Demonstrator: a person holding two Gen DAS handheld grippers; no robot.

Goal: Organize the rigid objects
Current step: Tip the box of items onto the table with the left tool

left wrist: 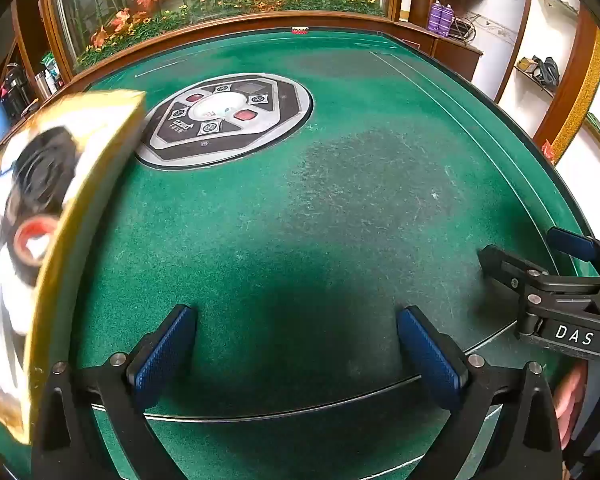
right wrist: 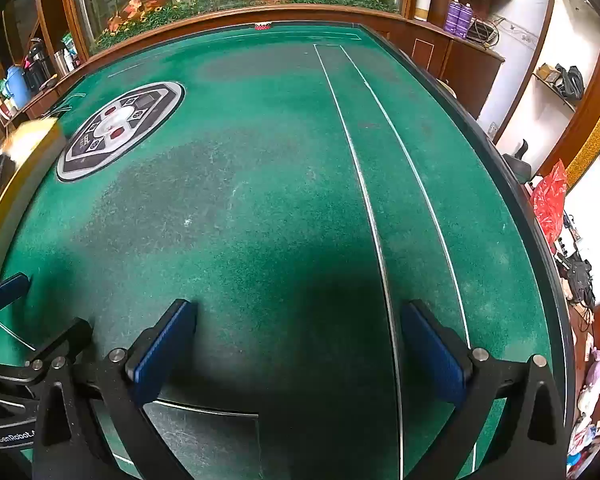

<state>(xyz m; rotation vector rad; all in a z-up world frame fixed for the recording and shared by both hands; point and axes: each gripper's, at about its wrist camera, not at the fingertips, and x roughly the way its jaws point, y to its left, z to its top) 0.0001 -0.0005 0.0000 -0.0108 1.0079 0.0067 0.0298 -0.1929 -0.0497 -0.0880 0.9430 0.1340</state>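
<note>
A flat gold-edged box [left wrist: 40, 232] with a black, white and red picture on its lid lies on the green felt table [left wrist: 300, 208] at the far left of the left wrist view, blurred. My left gripper [left wrist: 296, 344] hovers open to the right of it, nothing between its blue pads. The right wrist view shows the same box [right wrist: 16, 176] at its left edge. My right gripper [right wrist: 298, 344] is open over bare felt, well to the right of the box. The right gripper [left wrist: 540, 264] also reaches in from the right edge of the left wrist view.
A round silver-and-black control panel [left wrist: 228, 120] sits in the table's middle. White lines [right wrist: 364, 184] run along the felt on the right. A wooden rail and a glass case of artificial flowers [left wrist: 220, 0] stand behind. Shelves with clutter and a red bag [right wrist: 550, 200] line the right side.
</note>
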